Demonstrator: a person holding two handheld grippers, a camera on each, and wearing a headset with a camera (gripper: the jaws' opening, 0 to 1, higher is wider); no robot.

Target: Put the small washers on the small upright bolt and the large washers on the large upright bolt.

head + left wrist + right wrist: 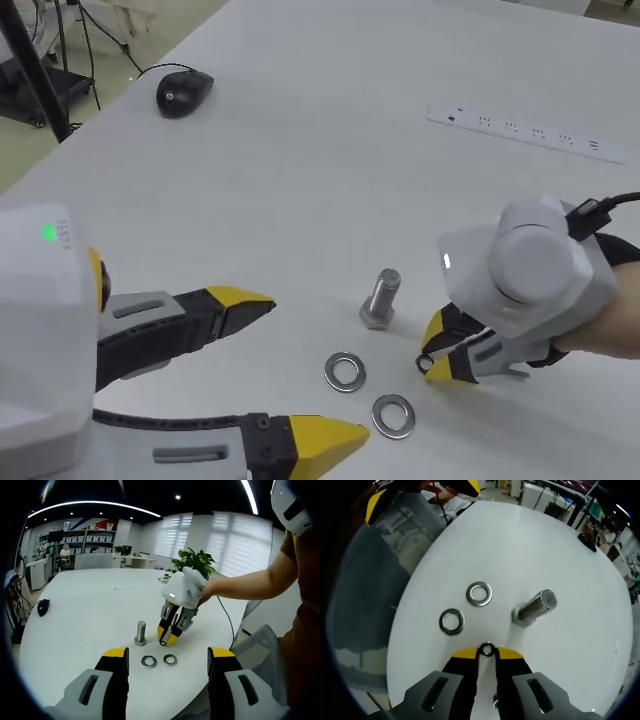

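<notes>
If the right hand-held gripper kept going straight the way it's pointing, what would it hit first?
Probably the farther loose washer on the table, beside the upright bolt; depth is unclear, so it could be bare tabletop.

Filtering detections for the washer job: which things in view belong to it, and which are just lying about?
Job:
upright bolt
washer nearer the bolt
washer farther from the bolt
small washer, held in the fingers of the right gripper

Lying about:
computer mouse
power strip

black mouse (184,93), white power strip (525,132)
</notes>
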